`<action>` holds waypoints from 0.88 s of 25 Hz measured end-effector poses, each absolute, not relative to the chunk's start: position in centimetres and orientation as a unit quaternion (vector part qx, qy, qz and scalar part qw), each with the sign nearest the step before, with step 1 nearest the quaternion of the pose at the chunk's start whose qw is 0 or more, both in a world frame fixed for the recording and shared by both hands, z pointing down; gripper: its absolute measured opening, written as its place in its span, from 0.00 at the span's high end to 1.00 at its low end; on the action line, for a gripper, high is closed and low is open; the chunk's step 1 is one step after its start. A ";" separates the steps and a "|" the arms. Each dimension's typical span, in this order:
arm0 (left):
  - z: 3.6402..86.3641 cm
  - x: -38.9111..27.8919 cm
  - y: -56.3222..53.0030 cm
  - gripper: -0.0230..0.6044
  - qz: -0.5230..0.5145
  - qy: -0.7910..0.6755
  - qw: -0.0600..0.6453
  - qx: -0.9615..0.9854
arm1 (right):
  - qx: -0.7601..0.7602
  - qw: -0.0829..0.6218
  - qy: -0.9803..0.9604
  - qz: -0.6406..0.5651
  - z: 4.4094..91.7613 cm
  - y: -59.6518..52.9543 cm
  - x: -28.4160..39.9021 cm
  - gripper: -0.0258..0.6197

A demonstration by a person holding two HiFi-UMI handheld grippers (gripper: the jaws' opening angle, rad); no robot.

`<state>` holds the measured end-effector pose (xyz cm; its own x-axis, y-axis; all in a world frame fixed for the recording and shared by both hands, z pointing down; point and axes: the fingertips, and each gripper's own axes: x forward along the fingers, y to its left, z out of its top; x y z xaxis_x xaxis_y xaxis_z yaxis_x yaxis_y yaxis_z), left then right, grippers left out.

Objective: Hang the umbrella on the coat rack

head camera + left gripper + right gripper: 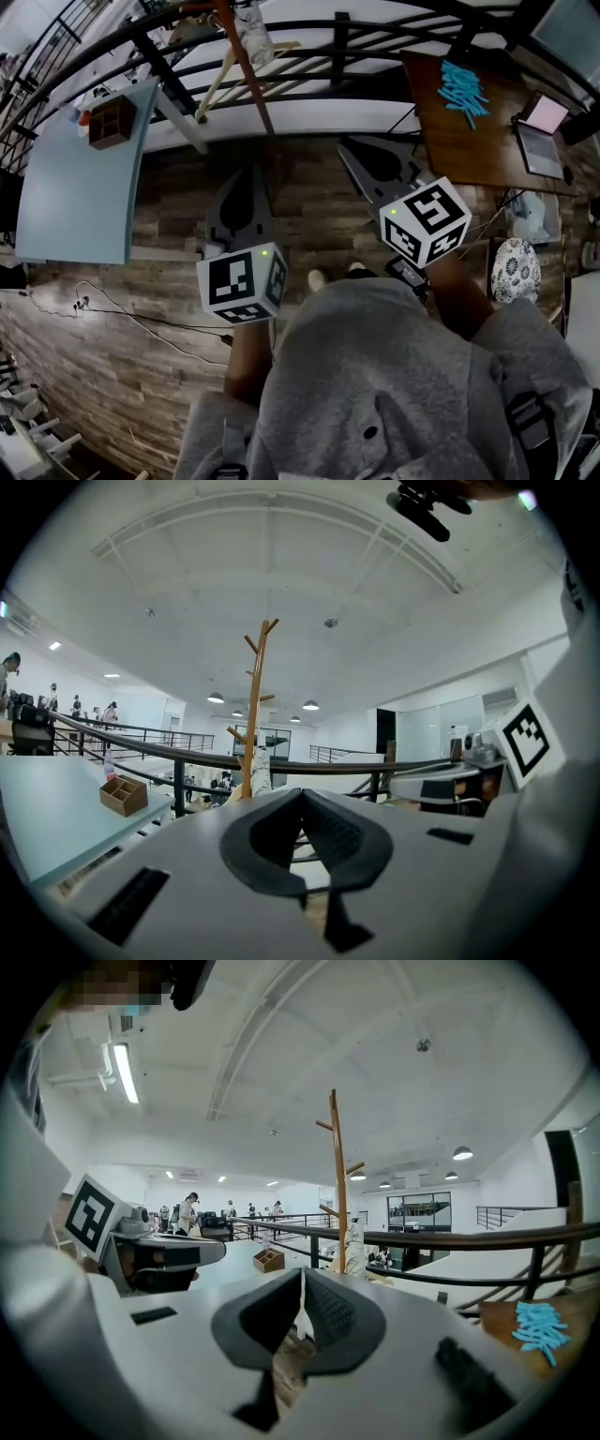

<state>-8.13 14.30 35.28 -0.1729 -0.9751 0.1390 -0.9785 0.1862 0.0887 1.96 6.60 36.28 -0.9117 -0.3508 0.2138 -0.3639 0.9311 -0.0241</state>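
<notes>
Pale wood marks the coat rack point(255, 705), which stands by a dark railing point(141, 747). A whitish folded bundle that appears to be the umbrella point(260, 772) sits against the lower part of its pole. A person in a grey top point(394, 375) stands on the plank floor point(141, 319) facing the rack, well apart from it, with a tool in each hand held side by side. The left tool point(302, 794) has its jaws pressed together with nothing between them. The right tool point(300, 1274) is likewise closed and empty. At left, a light-blue worktop point(80, 178) bears a brown compartment box point(111, 122). At right, a brown worktop point(459, 141) holds turquoise pieces point(464, 89) and a laptop point(542, 131).
</notes>
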 end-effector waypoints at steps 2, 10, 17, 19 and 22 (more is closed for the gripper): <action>35.6 -7.1 14.4 0.94 0.013 -0.765 0.089 0.637 | 0.182 0.097 -0.977 0.046 36.4 6.6 3.0 0.92; 35.5 -3.1 13.0 0.94 0.031 -0.762 0.093 0.640 | 0.191 0.092 -0.975 0.060 36.3 4.6 7.0 0.92; 35.1 -1.4 10.2 0.94 0.038 -0.758 0.093 0.645 | 0.204 0.086 -0.973 0.067 36.0 1.5 9.3 0.92; 35.5 -0.9 9.7 0.94 0.044 -0.756 0.098 0.646 | 0.208 0.084 -0.972 0.074 36.3 0.8 9.8 0.92; 35.7 -0.4 8.4 0.94 0.050 -0.753 0.098 0.649 | 0.214 0.081 -0.970 0.080 36.6 -0.4 10.4 0.92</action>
<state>-0.44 8.39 35.68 -0.1379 -0.9674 0.2123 -0.9869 0.1523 0.0527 10.45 -0.40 36.57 -0.8952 -0.4025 0.1912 -0.4283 0.8956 -0.1203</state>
